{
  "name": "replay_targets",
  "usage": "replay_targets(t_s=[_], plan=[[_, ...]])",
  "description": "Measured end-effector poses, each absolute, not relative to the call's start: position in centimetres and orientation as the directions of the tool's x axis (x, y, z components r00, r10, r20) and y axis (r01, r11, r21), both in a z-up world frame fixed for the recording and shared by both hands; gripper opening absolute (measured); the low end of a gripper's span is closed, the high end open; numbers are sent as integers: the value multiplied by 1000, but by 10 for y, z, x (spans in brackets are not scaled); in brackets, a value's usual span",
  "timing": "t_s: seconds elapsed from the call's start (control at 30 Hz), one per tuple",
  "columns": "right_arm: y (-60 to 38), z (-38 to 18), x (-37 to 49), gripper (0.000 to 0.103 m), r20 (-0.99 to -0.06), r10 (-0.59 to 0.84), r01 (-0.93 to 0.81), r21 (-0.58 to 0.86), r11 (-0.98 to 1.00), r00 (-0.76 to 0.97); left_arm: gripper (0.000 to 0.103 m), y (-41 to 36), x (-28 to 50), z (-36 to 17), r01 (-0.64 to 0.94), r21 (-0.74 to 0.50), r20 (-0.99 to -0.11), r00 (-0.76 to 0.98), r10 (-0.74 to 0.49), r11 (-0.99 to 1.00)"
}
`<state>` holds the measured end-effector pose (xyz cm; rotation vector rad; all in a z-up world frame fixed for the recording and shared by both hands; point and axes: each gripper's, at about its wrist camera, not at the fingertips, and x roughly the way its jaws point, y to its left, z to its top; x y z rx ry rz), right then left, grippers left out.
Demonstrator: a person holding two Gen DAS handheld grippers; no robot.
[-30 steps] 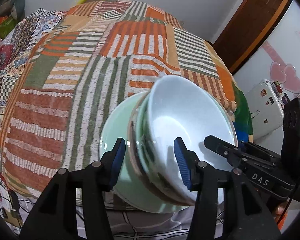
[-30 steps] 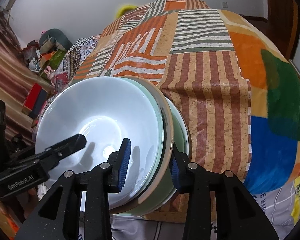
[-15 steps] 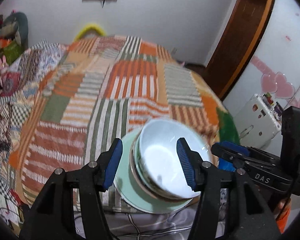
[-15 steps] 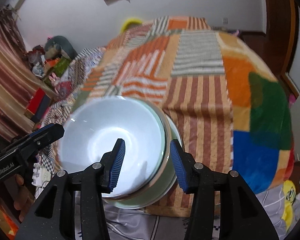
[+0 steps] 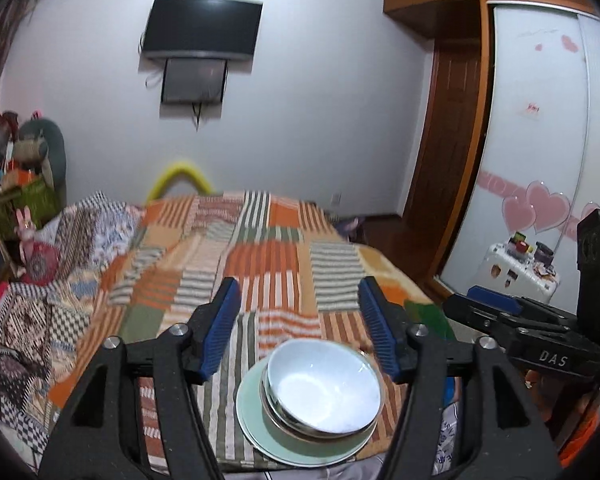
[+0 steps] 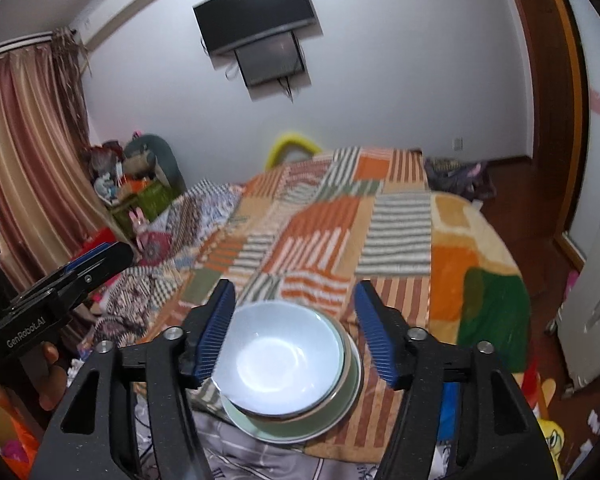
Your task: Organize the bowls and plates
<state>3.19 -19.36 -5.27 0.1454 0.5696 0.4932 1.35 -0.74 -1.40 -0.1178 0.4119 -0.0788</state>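
My left gripper (image 5: 300, 320) and right gripper (image 6: 294, 322) have just been opening, jaws apart with nothing between them; the white bowl (image 5: 324, 394) sits nested on the green plate (image 5: 256, 420) at the blanket's (image 5: 260, 264) near edge; best I withdraw straight, clear of the rims; both grippers tilt gently downward above the stack.

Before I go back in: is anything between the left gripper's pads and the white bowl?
No. In the left wrist view the left gripper stands open above the white bowl; only striped blanket shows between.
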Motion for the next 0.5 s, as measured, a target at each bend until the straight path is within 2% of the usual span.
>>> replay_targets(t_s=[0.07,0.1,0.27,0.4,0.5], plan=[[-194,-46,24,69,-449,487,-416,252,874,749,92,-8,3,-7,34,-117,-344,936,-73,993],[-193,-44,22,69,-440,489,-422,247,872,753,95,-7,-1,-5,27,-111,-323,944,-62,993],[-188,-35,13,80,-399,489,-437,220,872,776,101,-8,-16,2,19,-82,-276,960,-41,996],[-186,-30,6,82,-371,485,-442,200,874,792,102,-7,-21,2,23,-92,-273,961,-47,996],[-185,-27,0,89,-349,481,-443,186,877,805,102,-4,-22,0,17,-97,-273,961,-43,995]])
